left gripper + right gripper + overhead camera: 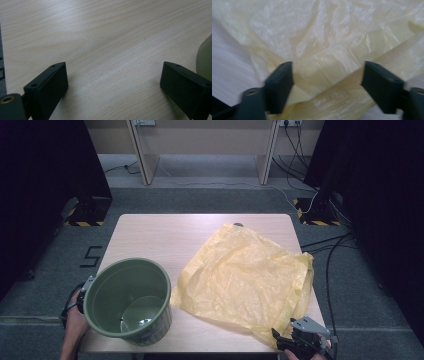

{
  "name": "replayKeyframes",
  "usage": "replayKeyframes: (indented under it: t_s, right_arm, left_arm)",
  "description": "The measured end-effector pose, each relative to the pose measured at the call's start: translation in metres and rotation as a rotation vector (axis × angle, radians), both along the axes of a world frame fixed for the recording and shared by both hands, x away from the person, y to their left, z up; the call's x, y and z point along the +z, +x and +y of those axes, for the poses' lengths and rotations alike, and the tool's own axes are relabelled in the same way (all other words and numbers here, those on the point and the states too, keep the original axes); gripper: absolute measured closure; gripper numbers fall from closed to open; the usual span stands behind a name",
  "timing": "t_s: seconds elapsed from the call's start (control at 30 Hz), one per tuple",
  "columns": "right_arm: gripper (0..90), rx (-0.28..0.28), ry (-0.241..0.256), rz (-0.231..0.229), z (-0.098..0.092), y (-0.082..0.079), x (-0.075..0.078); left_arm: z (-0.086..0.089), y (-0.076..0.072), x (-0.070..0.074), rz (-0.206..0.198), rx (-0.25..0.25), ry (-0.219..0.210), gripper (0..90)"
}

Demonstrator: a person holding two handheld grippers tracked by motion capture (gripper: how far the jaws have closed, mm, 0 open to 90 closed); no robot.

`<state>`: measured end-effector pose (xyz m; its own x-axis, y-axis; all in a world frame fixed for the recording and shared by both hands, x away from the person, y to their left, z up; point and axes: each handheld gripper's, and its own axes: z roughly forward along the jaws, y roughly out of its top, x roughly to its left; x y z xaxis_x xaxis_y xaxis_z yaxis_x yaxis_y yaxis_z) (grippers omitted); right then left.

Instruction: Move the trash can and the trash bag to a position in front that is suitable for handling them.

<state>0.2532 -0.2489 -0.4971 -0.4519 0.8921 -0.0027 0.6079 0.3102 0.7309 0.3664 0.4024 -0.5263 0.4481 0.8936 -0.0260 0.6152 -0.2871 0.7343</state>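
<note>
Left gripper (pixel 113 82): I hold it wide open, gripping nothing, over bare wood grain beside the green bucket (pixel 128 300).
Right gripper (pixel 327 83): jaws spread, straddling the crinkled yellow plastic bag (pixel 246 277) at the table (pixel 160 235) near edge.

Grey carpet floor (pixel 45 265), wooden table (pixel 165 235), cables (pixel 330 250), dark curtains (pixel 380 180).

Left gripper (pixel 86 287) largely hidden behind the green bucket (pixel 129 301) in the high view. Right gripper (pixel 300 342) cut off by the bottom edge there. Yellow bag (pixel 332 50) blurred in the right gripper view, its edges running out of frame.
</note>
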Motion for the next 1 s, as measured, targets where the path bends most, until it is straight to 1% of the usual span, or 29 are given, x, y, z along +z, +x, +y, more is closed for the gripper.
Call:
replayKeyframes:
  t_s: [0.03,0.1,0.13,0.17,0.2,0.23,0.27,0.3,0.33,0.37,0.4,0.43,0.47,0.5,0.53,0.57,0.63,0.67,0.7,0.77,0.8,0.83,0.87,0.9,0.93,0.97,1.0]
  right_arm:
    - [61.2,0.023,-0.013,-0.008,-0.004,0.007,-0.004]
    - [69.6,0.025,-0.078,0.000,-0.009,0.018,-0.007]
    - [73.0,0.027,-0.090,-0.002,-0.014,0.025,-0.008]
    - [73.0,0.027,-0.090,-0.002,-0.014,0.025,-0.008]
    - [75.8,0.005,-0.114,-0.008,-0.027,0.043,-0.006]
    - [75.9,-0.013,-0.130,-0.026,-0.033,0.052,-0.004]
    - [75.9,-0.013,-0.130,-0.026,-0.033,0.052,-0.004]
    - [72.7,-0.051,-0.148,-0.047,-0.048,0.073,0.001]
    - [72.7,-0.051,-0.148,-0.047,-0.048,0.073,0.001]
    - [67.9,-0.068,-0.158,-0.049,-0.055,0.084,0.003]
    - [53.6,-0.136,-0.152,-0.067,-0.068,0.103,0.008]
    - [53.6,-0.136,-0.152,-0.067,-0.068,0.103,0.008]
    - [42.9,-0.192,-0.127,-0.074,-0.072,0.110,0.019]
    - [41.3,-0.190,-0.108,-0.098,-0.069,0.109,0.024]
    - [41.3,-0.190,-0.108,-0.098,-0.069,0.109,0.024]
    - [33.9,-0.136,-0.068,-0.138,-0.050,0.096,0.038]
    - [29.8,-0.079,-0.029,-0.140,-0.031,0.082,0.045]
    - [27.5,-0.059,-0.010,-0.137,-0.023,0.074,0.047]
    - [25.9,-0.051,0.005,-0.136,-0.016,0.067,0.047]
    - [22.4,-0.039,-0.011,-0.134,-0.004,0.054,0.043]
    - [22.4,-0.039,-0.011,-0.134,-0.004,0.054,0.043]
    - [21.5,-0.013,-0.025,-0.126,0.007,0.044,0.036]
    - [20.7,-0.001,-0.034,-0.123,0.012,0.041,0.031]
    - [20.7,-0.001,-0.034,-0.123,0.012,0.041,0.031]
    - [19.7,0.011,-0.043,-0.116,0.017,0.038,0.027]
    - [19.0,0.035,-0.047,-0.113,0.023,0.036,0.022]
    - [18.9,0.093,-0.036,-0.099,0.036,0.035,0.015]
  left_arm:
    - [0.000,0.000,0.000,0.000,0.000,0.000,6.7]
    - [0.000,0.000,0.000,0.000,0.000,0.000,6.7]
    - [0.000,0.000,0.000,0.000,0.000,0.000,6.7]
    - [0.000,0.000,0.000,0.000,0.000,0.000,6.7]
    - [0.000,0.000,0.000,0.000,0.000,0.000,6.7]
    - [0.000,0.000,0.000,0.000,0.000,0.000,6.7]
    - [0.000,0.000,0.000,0.000,0.000,0.000,6.6]
    - [0.000,0.000,0.000,0.000,0.000,0.000,6.7]
    - [0.000,0.000,0.000,0.000,0.000,0.000,6.7]
    - [0.000,0.000,0.000,0.000,0.000,0.000,6.7]
    - [0.000,0.000,0.000,0.000,0.000,0.000,6.7]
    - [0.000,0.000,0.000,0.000,0.000,0.000,6.6]
    - [0.000,0.000,0.000,0.000,0.000,0.000,6.6]
    - [0.000,0.000,0.000,0.000,0.000,0.000,6.7]
    - [0.000,0.000,0.000,0.000,0.000,0.000,6.6]
    - [0.000,0.000,0.000,0.000,0.000,0.000,6.6]
    - [0.000,0.000,0.000,0.000,0.000,0.000,6.7]
    - [0.000,0.000,0.000,0.000,0.000,0.000,6.7]
    - [0.000,0.000,0.000,0.000,0.000,0.000,6.7]
    - [0.000,0.000,0.000,0.000,0.000,0.000,6.7]
    - [0.000,0.000,0.000,0.000,0.000,0.000,6.7]
    - [0.000,0.000,0.000,0.000,0.000,0.000,6.7]
    - [0.000,0.000,0.000,0.000,0.000,0.000,6.7]
    - [0.000,0.000,0.000,0.000,0.000,0.000,6.6]
    - [0.000,0.000,0.000,0.000,0.000,0.000,6.6]
    - [0.000,0.000,0.000,-0.001,0.001,-0.001,6.6]
    - [0.000,0.000,0.000,0.000,0.000,0.000,6.7]
